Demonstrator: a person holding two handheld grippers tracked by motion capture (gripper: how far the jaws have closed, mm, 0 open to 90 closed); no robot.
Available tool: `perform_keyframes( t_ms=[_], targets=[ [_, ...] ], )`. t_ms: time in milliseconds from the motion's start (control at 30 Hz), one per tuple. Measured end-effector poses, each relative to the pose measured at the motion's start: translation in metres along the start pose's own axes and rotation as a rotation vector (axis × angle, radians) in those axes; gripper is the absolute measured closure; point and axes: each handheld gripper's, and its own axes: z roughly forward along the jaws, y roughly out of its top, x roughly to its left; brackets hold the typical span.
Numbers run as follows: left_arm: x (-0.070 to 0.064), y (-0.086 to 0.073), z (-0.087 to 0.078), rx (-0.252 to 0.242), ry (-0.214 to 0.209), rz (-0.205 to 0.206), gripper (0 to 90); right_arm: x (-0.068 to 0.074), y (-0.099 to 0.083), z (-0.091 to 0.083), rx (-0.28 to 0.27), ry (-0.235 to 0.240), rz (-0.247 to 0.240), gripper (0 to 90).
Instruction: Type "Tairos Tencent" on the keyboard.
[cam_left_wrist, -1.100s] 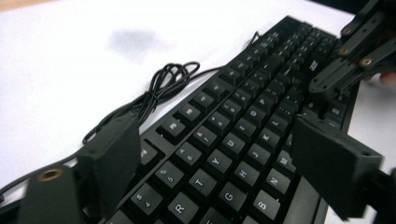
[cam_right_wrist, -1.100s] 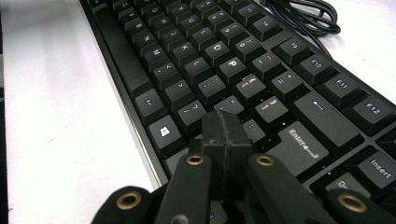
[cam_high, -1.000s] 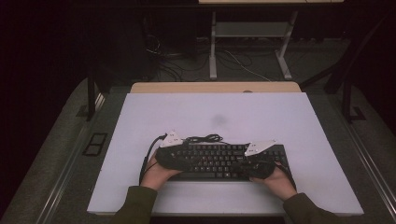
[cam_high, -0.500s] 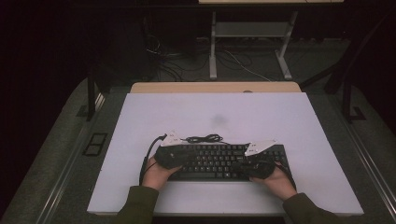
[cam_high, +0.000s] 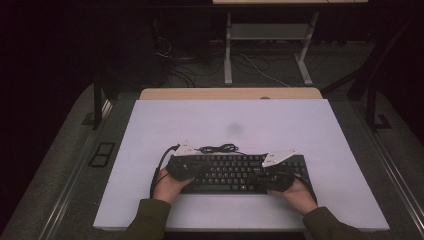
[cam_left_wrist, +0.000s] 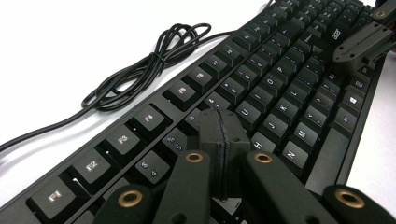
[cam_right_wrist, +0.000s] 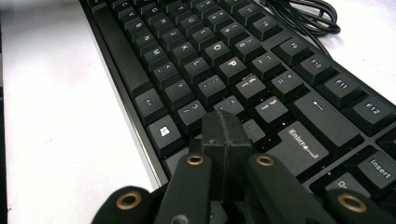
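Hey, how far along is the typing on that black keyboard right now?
Done: the keyboard lies flat on the white table, its cable bundled behind it. In hand: the left gripper and right gripper, jaws shut, are poised over the keys like fingertips. Left: I cannot tell which keys have been pressed, so the remaining presses are unclear.

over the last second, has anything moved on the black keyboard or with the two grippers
Nothing visibly changed. The black keyboard lies in the same place on the white table, its coiled black cable behind it as before. The left gripper and the right gripper stay over the keys at either end, jaws closed together on nothing.
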Motion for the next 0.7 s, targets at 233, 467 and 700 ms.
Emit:
perform_keyframes(
  t_ms=[233, 467, 700],
  targets=[
    [-0.0008, -0.0001, 0.0027, 0.017, 0.006, 0.005, 88.6, 0.0, 0.0, 0.0, 0.0, 0.0, 0.0, 89.4],
    [-0.0027, 0.0004, 0.0045, 0.042, 0.02, 0.028, 88.7, 0.0001, 0.0, 0.0001, 0.0, -0.001, 0.0, 89.3],
    [-0.0009, 0.0003, 0.0022, 0.018, 0.003, 0.002, 88.6, 0.0001, 0.0, 0.0001, 0.0, -0.001, 0.0, 89.3]
  ],
)
